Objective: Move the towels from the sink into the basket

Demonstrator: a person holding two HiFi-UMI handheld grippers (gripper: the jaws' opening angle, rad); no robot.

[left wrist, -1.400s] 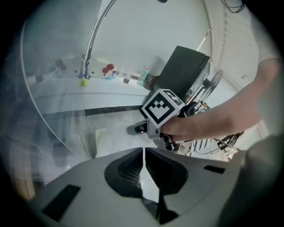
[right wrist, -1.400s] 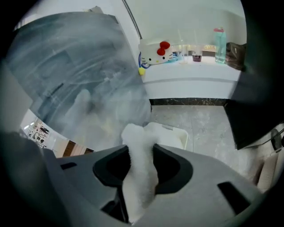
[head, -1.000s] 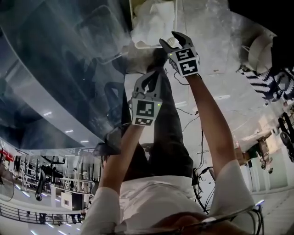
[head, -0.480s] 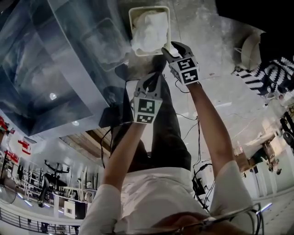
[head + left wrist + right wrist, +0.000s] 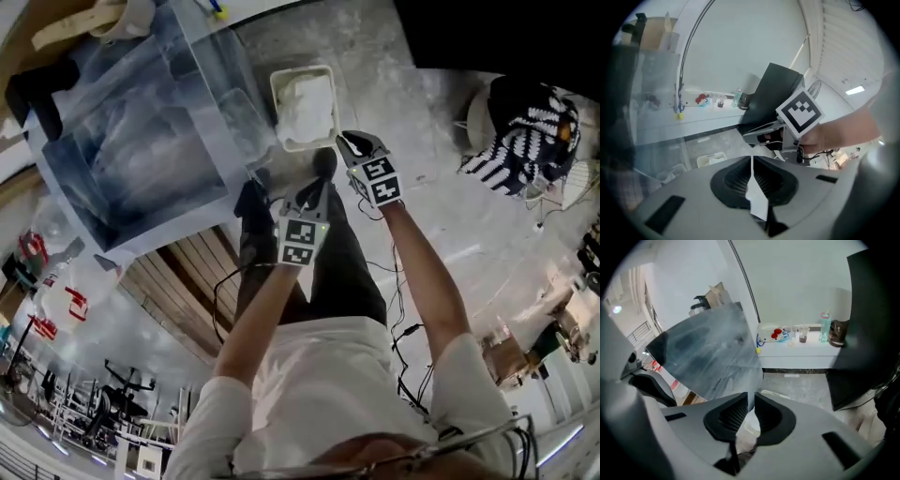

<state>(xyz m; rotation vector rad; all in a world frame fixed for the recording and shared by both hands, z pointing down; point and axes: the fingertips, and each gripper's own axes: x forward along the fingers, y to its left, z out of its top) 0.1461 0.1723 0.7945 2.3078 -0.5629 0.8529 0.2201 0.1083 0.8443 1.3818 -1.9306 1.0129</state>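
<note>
**Both Arms Stretched Out, Grippers Empty**

The person held the left arm and the right arm stretched forward, side by side. The left gripper pointed downward, its jaws pressed together with nothing between them. The right gripper, near it and a little further ahead, also tilted down. Its jaws had just been closing, and only a thin, empty gap remained.

Left tool and right tool have risen away from the white rectangular plastic basket at 12 o'clock; the right tool's jaws have just been closing, nothing between them
</note>
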